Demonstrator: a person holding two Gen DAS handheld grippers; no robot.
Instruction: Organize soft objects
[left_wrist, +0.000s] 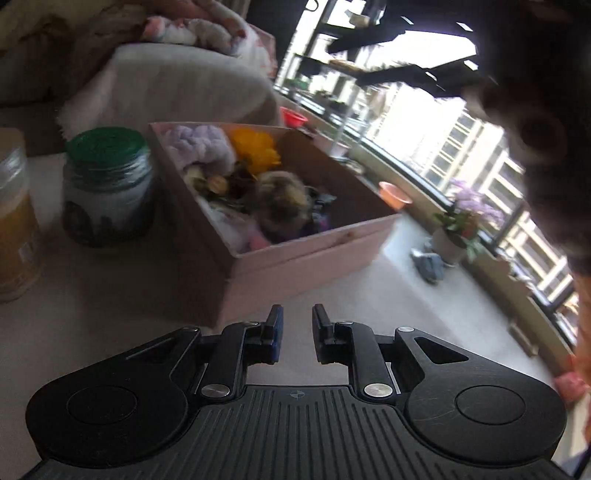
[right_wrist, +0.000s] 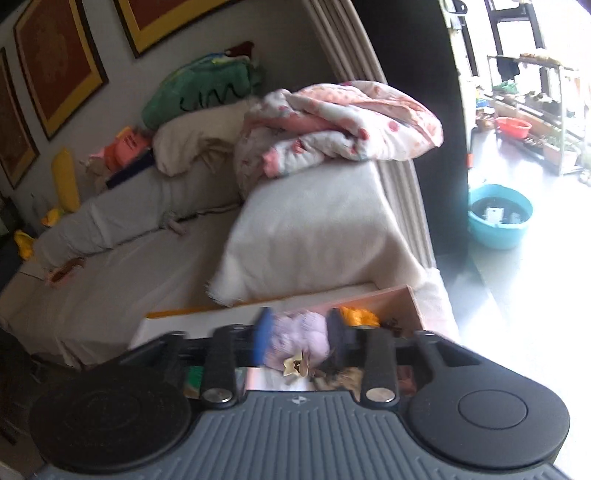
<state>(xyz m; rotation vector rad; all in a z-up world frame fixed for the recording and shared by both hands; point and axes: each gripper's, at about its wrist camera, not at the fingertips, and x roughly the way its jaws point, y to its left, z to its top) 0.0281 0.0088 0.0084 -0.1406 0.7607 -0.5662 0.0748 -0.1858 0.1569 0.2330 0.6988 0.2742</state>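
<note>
A pink cardboard box (left_wrist: 295, 254) sits on the pale table, holding several soft toys: a lilac plush (left_wrist: 199, 146), an orange plush flower (left_wrist: 256, 147) and a brown fuzzy ball (left_wrist: 282, 201). My left gripper (left_wrist: 297, 328) hovers in front of the box's near corner, jaws a little apart and empty. In the right wrist view my right gripper (right_wrist: 299, 336) is above the box (right_wrist: 402, 299), its jaws on either side of the lilac plush (right_wrist: 299, 338). The orange flower (right_wrist: 356, 315) lies just beyond it.
A green-lidded glass jar (left_wrist: 107, 188) and a yellow jar (left_wrist: 16, 221) stand left of the box. A sofa (right_wrist: 147, 258) with a cream cushion (right_wrist: 321, 229), a pink blanket (right_wrist: 343, 122) and a green plush (right_wrist: 199, 92) lies behind. A blue basin (right_wrist: 498, 216) sits on the floor.
</note>
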